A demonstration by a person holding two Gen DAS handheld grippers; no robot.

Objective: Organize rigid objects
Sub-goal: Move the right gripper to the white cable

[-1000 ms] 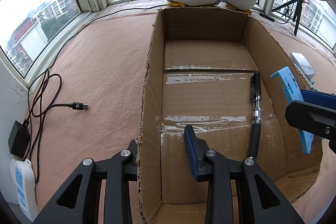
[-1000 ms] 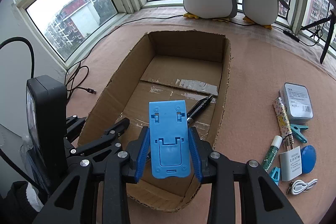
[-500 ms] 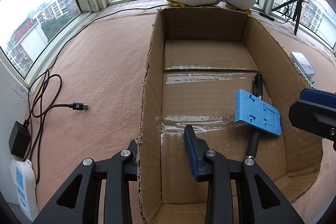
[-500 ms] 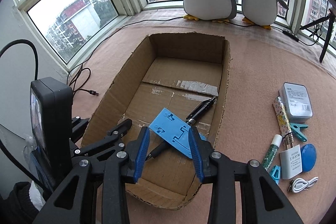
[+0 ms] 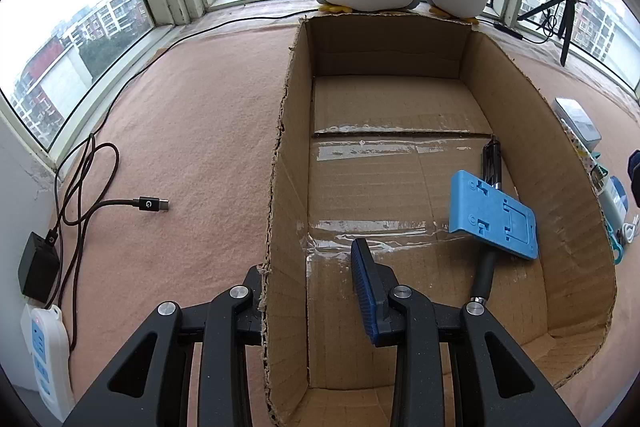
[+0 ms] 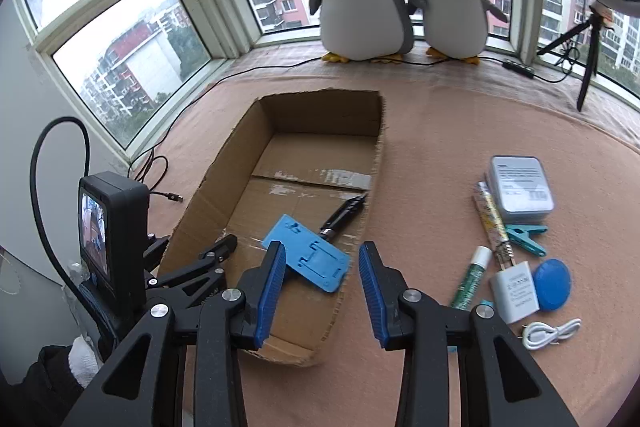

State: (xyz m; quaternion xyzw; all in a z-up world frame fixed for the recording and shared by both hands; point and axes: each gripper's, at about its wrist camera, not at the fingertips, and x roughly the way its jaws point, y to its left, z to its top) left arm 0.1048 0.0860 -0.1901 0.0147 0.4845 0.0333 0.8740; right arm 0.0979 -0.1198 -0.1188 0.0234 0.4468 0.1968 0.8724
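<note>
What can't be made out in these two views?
- Pen: its middle is hidden under the blue stand, both views.
- Left gripper: its left fingertip is hidden behind the box wall, left wrist view.
- Print on the white charger: too small, right wrist view.

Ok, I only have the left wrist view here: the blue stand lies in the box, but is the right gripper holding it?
Observer: No. The right gripper is open with nothing between its pads; the blue stand lies loose across the black pen in the box.
Operator: What waits outside the box, to its right?
Observer: A tin, patterned pen, teal clip, green tube, white charger, blue disc and white cable.
</note>
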